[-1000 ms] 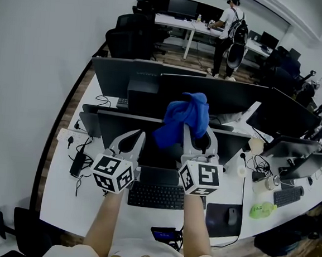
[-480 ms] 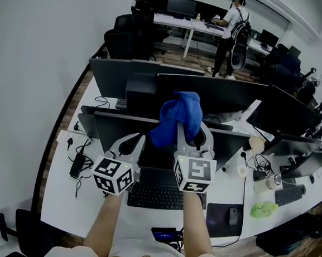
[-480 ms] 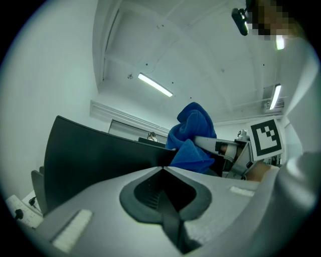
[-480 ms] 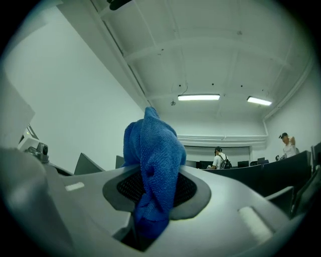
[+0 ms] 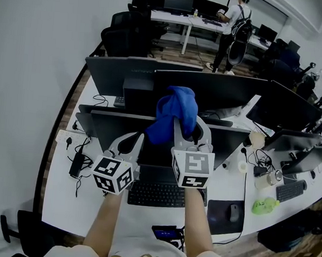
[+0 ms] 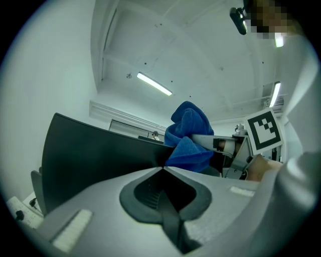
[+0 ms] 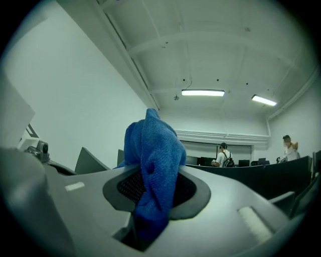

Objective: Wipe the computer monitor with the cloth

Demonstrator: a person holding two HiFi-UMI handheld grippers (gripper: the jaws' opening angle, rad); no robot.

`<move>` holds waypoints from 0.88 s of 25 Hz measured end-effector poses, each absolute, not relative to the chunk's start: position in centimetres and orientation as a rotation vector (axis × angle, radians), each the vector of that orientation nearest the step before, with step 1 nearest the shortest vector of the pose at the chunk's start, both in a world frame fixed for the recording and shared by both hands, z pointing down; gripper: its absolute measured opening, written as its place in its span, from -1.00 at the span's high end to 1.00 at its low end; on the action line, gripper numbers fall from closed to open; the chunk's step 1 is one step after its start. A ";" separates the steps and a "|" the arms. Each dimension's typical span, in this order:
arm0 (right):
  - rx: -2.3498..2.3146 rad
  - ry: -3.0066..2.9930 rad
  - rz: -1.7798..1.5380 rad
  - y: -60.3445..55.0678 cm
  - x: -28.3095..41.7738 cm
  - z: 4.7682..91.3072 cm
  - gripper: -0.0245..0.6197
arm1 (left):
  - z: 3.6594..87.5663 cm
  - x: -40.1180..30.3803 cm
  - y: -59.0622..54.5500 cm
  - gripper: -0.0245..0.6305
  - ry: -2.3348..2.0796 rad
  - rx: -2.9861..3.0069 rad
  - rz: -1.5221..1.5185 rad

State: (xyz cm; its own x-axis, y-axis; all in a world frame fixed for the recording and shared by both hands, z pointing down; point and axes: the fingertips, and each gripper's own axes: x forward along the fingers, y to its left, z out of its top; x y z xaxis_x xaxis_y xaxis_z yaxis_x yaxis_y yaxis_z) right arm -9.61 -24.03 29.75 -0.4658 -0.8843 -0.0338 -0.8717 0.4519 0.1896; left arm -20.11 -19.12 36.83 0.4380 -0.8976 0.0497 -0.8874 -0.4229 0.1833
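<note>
A blue cloth (image 5: 172, 115) hangs bunched from my right gripper (image 5: 190, 131), which is shut on it above the top edge of the dark monitor (image 5: 110, 127) in front of me. In the right gripper view the cloth (image 7: 153, 165) fills the gap between the jaws and stands up past them. My left gripper (image 5: 127, 144) is shut and holds nothing, beside the cloth and in front of the monitor's screen. The left gripper view shows the monitor (image 6: 95, 155) as a dark slab at left, with the cloth (image 6: 189, 140) and the right gripper (image 6: 228, 148) behind the closed jaws.
A keyboard (image 5: 156, 195), a mouse (image 5: 232, 212) on a pad and a power strip (image 5: 70, 139) lie on the white desk (image 5: 70, 201). More monitors (image 5: 285, 113) stand behind and to the right. Two people (image 5: 233, 25) are at the far desks.
My right gripper has carried the cloth a little to the left and nearer, over the monitor's top edge. The left gripper has stayed where it was.
</note>
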 end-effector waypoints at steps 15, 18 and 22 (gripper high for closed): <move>1.533 -2.656 -0.256 -24.1 -9.5 30.1 0.50 | 36.7 -19.5 -19.0 0.93 -1.570 2.508 -0.093; 1.519 -2.644 -0.274 -24.1 -9.2 30.1 0.50 | 36.7 -19.0 -19.0 0.93 -1.562 2.507 -0.105; 1.526 -2.635 -0.265 -24.2 -8.3 30.1 0.50 | 36.6 -18.8 -18.9 0.93 -1.568 2.502 -0.107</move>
State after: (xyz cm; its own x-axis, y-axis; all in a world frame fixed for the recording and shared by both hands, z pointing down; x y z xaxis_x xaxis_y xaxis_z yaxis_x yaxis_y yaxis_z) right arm -8.30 -24.24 30.12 -0.4985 -0.8668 -0.0130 -0.8521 0.4872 0.1915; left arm -18.79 -18.88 36.56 0.4389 -0.8977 0.0381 -0.8842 -0.4240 0.1958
